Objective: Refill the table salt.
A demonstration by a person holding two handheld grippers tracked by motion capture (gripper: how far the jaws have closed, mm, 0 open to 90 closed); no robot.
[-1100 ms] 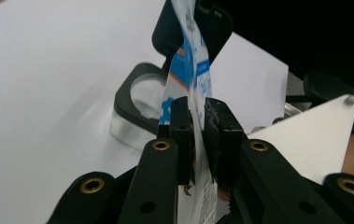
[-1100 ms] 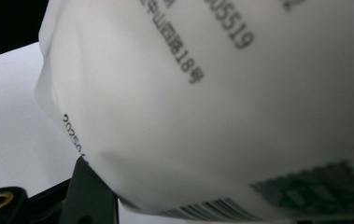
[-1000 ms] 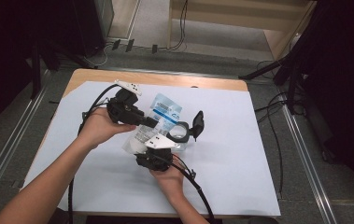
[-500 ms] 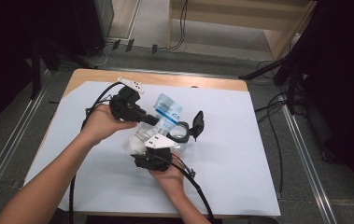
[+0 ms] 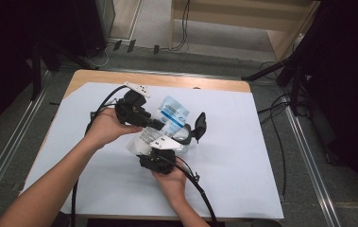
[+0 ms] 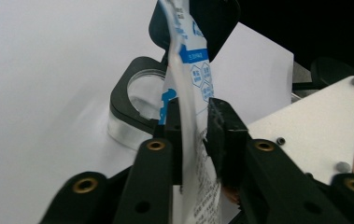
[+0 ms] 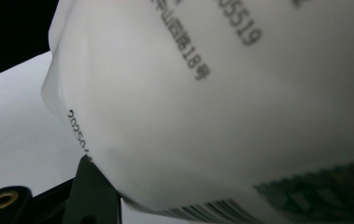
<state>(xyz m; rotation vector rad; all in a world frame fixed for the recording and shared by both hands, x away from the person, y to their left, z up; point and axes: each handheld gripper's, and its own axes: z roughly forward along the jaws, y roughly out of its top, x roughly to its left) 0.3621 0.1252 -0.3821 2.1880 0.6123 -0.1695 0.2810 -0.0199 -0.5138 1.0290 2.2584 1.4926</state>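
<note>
The tabletop (image 5: 242,179), covered by a white sheet, carries all the work near its centre. A white-and-blue pouch (image 5: 167,118) is held above the sheet, spanning from the centre toward 11 o'clock, between the two hands. At 3 o'clock of the pouch, just beside it, a black ring-shaped holder (image 5: 193,130) with a clear rim rests on the sheet. The left tongs (image 5: 160,125) enter from 9 o'clock; in the left gripper view the narrow-set jaws have just been opening, with the pouch (image 6: 188,116) edge-on between the pads (image 6: 221,135) and in contact with them. The right tongs (image 5: 160,149) rise from 6 o'clock under the lower end of the pouch (image 7: 212,93); one jaw touches its lower edge, but whether they clamp it cannot be determined.
</note>
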